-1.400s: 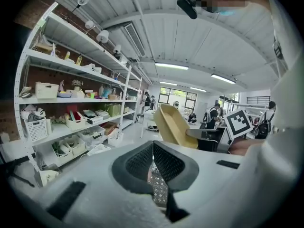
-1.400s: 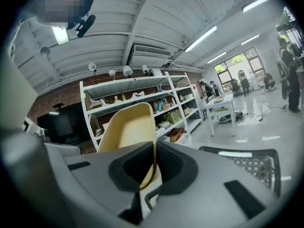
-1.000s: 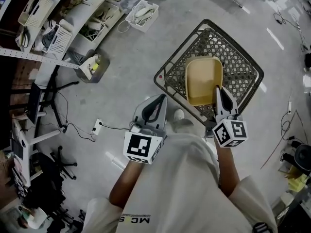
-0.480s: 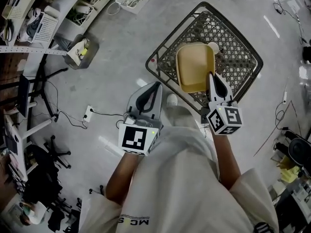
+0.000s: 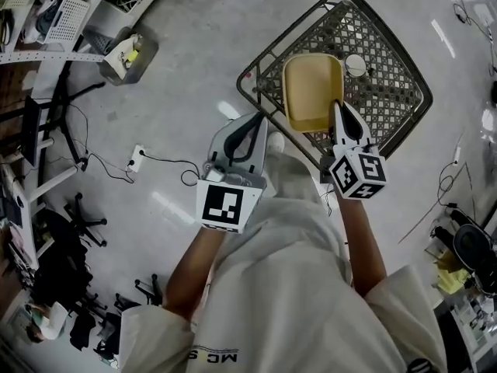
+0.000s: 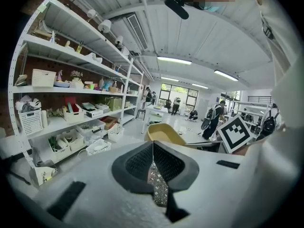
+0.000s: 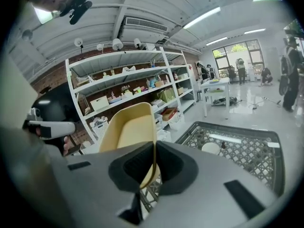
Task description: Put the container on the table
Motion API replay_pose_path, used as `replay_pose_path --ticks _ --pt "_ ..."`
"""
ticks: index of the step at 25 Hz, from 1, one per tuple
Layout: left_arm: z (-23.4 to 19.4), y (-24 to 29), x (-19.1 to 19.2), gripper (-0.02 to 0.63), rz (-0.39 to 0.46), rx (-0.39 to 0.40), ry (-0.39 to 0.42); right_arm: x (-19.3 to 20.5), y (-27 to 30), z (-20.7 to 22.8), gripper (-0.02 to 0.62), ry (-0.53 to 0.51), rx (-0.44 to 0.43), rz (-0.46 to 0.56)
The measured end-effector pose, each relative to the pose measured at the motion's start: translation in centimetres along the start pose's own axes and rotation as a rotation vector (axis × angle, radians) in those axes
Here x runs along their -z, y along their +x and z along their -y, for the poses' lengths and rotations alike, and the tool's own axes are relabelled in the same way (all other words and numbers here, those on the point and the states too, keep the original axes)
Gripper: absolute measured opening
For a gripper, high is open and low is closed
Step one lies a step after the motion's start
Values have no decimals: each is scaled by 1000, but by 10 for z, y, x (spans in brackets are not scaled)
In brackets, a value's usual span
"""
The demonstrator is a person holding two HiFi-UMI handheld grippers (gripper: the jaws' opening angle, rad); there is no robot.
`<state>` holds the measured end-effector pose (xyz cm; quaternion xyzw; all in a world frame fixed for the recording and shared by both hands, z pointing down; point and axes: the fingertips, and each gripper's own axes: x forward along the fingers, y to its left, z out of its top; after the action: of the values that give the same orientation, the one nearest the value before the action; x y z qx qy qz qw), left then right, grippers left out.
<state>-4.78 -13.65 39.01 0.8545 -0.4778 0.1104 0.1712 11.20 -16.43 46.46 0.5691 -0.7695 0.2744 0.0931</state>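
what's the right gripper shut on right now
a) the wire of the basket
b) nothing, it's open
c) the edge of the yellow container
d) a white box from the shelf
C: in the right gripper view, the right gripper has its jaws pinched on the thin side wall of the yellow container, with the wire basket beyond it and untouched.

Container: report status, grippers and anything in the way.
Right gripper shut on container rim. Left gripper shut, empty. Container tilted over wire cart. White round thing in cart beside it.
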Motion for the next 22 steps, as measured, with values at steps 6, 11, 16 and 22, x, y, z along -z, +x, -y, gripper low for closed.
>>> replay_pose_path --ticks 6,11,16,22 --pt "-1 16 23 26 -16 13 4 29 26 5 29 2 -1 -52" --pt "-6 28 46 26 -53 25 19 56 48 5 29 3 -13 -92" --pt "-12 40 59 26 -76 29 10 76 72 7 29 -6 -21 -138" --pt "-20 49 76 26 -96 26 6 103 99 5 29 -10 -31 -184"
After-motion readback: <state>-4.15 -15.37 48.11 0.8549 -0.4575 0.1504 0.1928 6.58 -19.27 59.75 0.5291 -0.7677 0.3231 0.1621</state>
